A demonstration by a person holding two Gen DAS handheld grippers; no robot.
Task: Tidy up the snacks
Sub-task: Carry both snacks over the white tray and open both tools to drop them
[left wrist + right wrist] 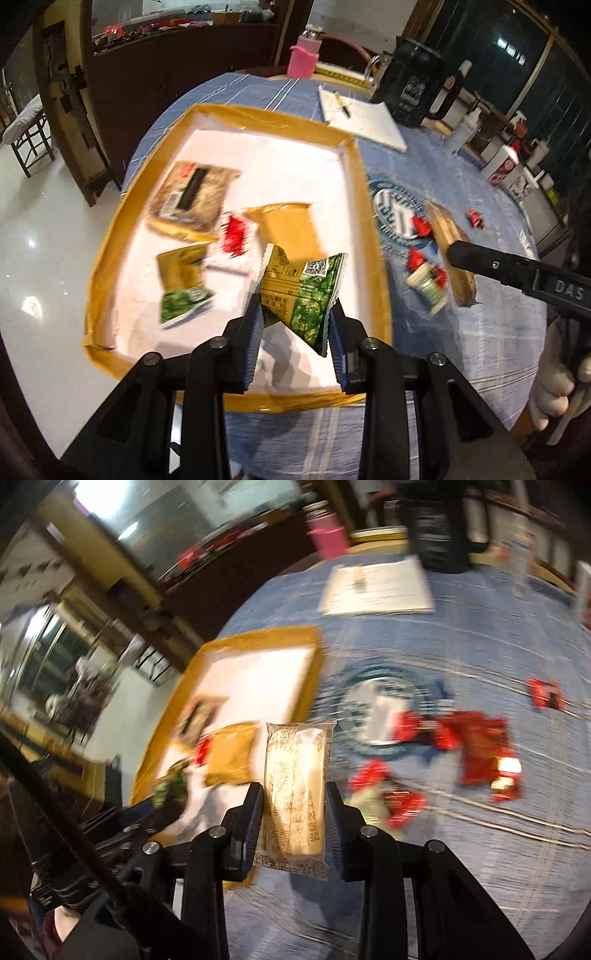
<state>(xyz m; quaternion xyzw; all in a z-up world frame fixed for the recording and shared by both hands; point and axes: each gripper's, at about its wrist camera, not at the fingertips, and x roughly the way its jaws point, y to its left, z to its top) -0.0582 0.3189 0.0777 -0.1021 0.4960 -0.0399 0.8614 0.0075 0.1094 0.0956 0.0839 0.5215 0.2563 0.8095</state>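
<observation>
My left gripper is shut on a green and gold snack packet, held above the near part of the white tray with the yellow-taped rim. Inside the tray lie a brown packet, a second green and gold packet, a red and white sweet and a yellow flap. My right gripper is shut on a long pale wrapped bar, held above the blue cloth just right of the tray. Red wrapped sweets lie on the cloth to the right.
A white notepad with a pen, a black jug and a pink-sleeved bottle stand at the table's far side. Bottles stand at the far right. The round table's edge drops to a white floor on the left.
</observation>
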